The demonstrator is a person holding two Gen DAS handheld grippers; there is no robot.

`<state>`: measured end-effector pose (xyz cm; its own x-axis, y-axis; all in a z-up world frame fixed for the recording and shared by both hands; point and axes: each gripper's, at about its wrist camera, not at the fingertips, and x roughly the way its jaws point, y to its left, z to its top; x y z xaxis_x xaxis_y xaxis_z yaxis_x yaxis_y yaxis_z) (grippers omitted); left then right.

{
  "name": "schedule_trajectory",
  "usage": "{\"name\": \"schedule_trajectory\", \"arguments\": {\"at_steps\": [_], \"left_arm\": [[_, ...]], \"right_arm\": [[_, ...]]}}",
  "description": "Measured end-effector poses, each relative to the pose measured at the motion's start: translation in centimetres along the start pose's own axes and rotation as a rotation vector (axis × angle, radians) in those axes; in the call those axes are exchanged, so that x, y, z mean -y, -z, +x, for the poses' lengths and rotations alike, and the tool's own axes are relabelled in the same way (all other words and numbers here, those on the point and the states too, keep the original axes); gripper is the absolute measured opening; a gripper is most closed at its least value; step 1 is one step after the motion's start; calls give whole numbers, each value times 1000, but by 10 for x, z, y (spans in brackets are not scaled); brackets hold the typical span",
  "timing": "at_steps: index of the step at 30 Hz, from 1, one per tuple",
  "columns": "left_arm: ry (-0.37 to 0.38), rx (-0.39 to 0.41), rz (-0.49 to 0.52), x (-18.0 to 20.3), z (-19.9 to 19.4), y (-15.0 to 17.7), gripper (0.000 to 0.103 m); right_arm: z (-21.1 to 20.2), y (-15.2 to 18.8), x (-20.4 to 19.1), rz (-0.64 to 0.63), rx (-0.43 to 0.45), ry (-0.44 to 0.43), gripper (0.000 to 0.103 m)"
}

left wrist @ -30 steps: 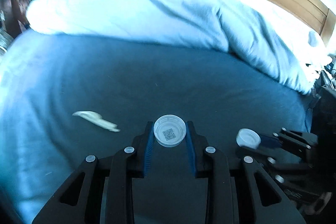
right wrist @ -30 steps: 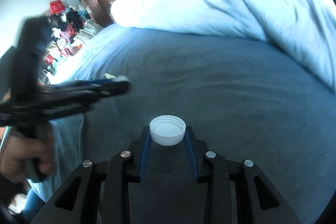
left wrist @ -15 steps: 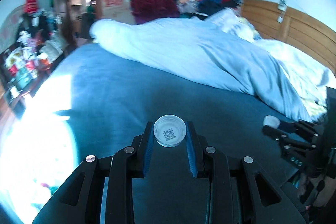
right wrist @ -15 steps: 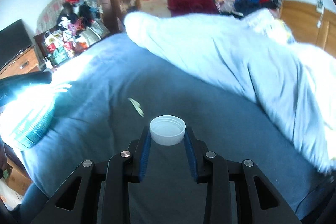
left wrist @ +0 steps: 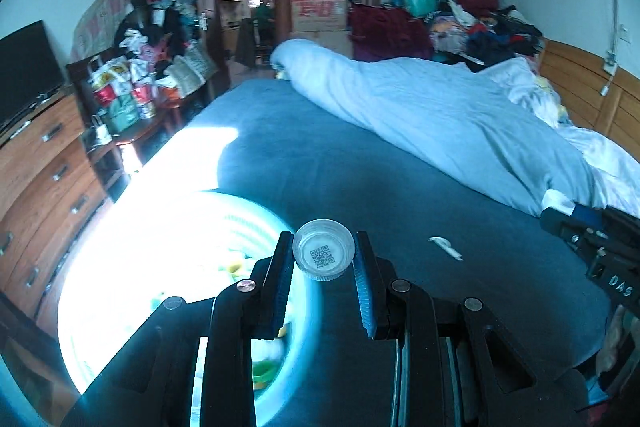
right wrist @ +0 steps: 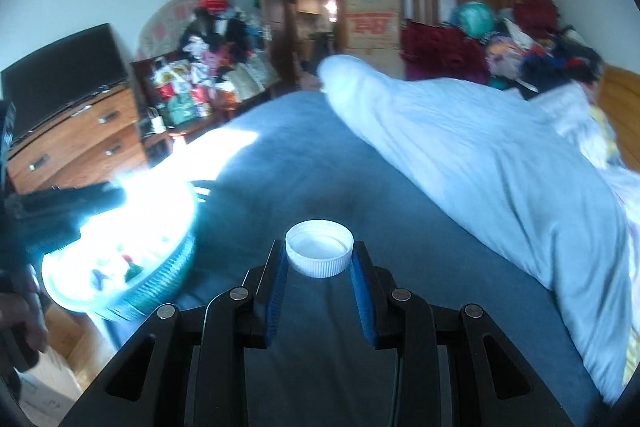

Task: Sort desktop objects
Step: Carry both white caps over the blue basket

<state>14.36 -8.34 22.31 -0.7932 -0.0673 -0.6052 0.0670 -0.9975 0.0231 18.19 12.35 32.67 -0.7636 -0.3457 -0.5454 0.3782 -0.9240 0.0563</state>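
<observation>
Now left tongs (left wrist: 323, 259) pinching clear cap (left wrist: 323, 250), QR sticker inside, held above bed (left wrist: 360, 167), just right of sunlit teal basket (left wrist: 256, 223). Right tongs (right wrist: 319, 263) clamped on white ribbed cap (right wrist: 319, 253), open side up, also over bed, right of basket. Small pale scrap (left wrist: 445, 247) lying on bed.

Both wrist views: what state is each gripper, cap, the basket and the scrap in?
Left gripper: shut on clear cap.
Clear cap: held, QR code showing.
Right gripper: shut on white cap.
White cap: held, hollow side up.
Basket: sunlit, holding items.
Pale scrap: lying on blue bedsheet.
</observation>
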Motion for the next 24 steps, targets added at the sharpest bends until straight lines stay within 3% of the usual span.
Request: {"name": "schedule_trajectory", "arguments": {"at_steps": [13,24], "left_arm": [[-119,-58,-104,-81,6,21,25],[-82,-166,-172,-116,27,47,25]], "right_arm": [[41,-30,-106,-115,-67,-211,35],[83,-30,-183,-200,-156,-333,35]]}}
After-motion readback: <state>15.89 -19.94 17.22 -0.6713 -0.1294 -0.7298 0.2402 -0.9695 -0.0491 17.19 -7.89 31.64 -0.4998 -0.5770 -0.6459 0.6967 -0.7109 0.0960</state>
